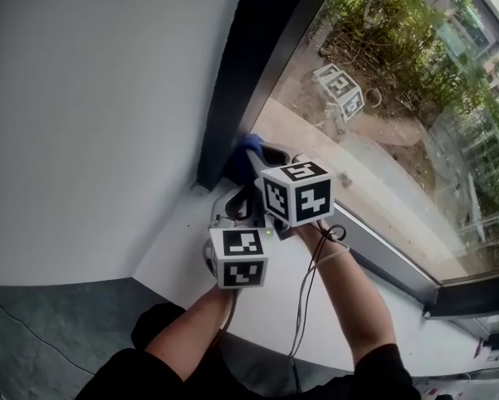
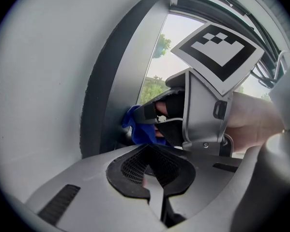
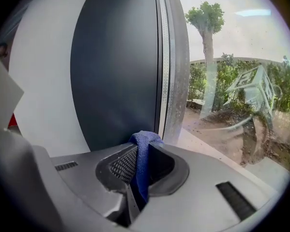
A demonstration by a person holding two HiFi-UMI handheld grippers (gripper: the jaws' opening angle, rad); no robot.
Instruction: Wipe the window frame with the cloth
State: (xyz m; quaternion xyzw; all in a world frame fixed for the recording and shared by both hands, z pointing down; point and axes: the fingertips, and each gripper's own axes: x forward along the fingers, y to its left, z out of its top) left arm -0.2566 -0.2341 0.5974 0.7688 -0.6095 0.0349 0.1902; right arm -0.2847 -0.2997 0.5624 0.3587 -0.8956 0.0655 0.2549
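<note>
A blue cloth (image 1: 247,147) is pressed against the foot of the dark upright window frame (image 1: 253,57), where it meets the sill. My right gripper (image 1: 261,158) is shut on it. In the right gripper view the cloth (image 3: 142,151) bunches up between the pads, close to the frame (image 3: 115,66). My left gripper (image 1: 232,208) sits just behind and to the left, low over the sill, and holds nothing. In the left gripper view its jaws (image 2: 152,170) are shut, and the cloth (image 2: 136,127) shows ahead in the right gripper's fingers.
A white wall (image 1: 91,98) runs along the left of the frame. The white sill (image 1: 257,307) lies under both grippers. A grey bottom rail (image 1: 391,263) borders the glass pane (image 1: 399,107), which reflects a marker cube (image 1: 341,86). A cable (image 1: 303,302) hangs from the right gripper.
</note>
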